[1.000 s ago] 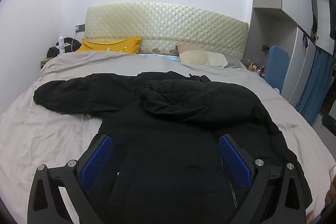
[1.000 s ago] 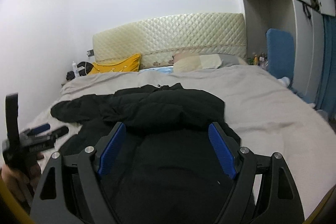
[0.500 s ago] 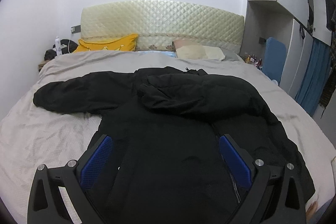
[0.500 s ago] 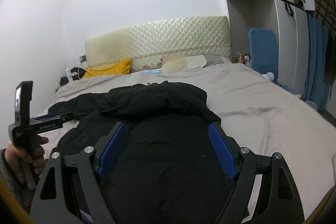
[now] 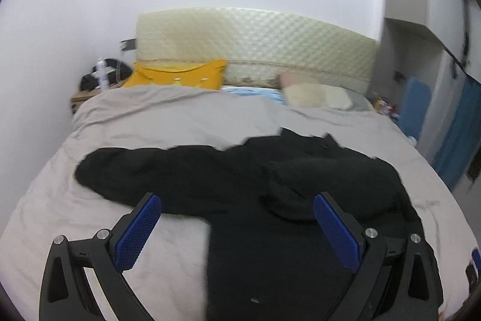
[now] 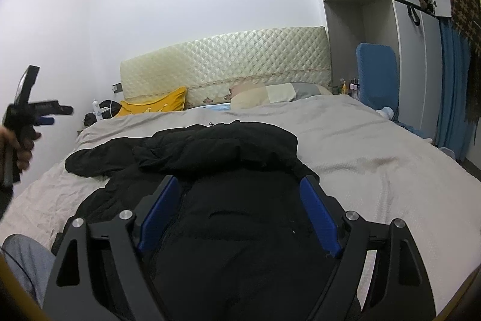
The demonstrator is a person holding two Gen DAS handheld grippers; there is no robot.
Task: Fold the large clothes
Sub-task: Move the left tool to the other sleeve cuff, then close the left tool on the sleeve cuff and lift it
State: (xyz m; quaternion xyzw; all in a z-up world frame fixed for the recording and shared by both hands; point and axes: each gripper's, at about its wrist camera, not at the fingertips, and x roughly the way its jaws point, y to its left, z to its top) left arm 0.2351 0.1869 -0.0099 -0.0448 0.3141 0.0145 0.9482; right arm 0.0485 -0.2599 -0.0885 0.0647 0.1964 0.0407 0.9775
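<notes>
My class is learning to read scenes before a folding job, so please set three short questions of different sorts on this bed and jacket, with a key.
1. True or false: the black jacket lies spread on the grey bedcover.
2. Which sleeve is folded across the jacket's body? A. the one on the side of the blue curtain; B. the one on the side of the yellow pillow.
3. Fill in: the jaws of the right gripper are ____, with nothing clamped.

Key: 1 true; 2 A; 3 open.
</notes>
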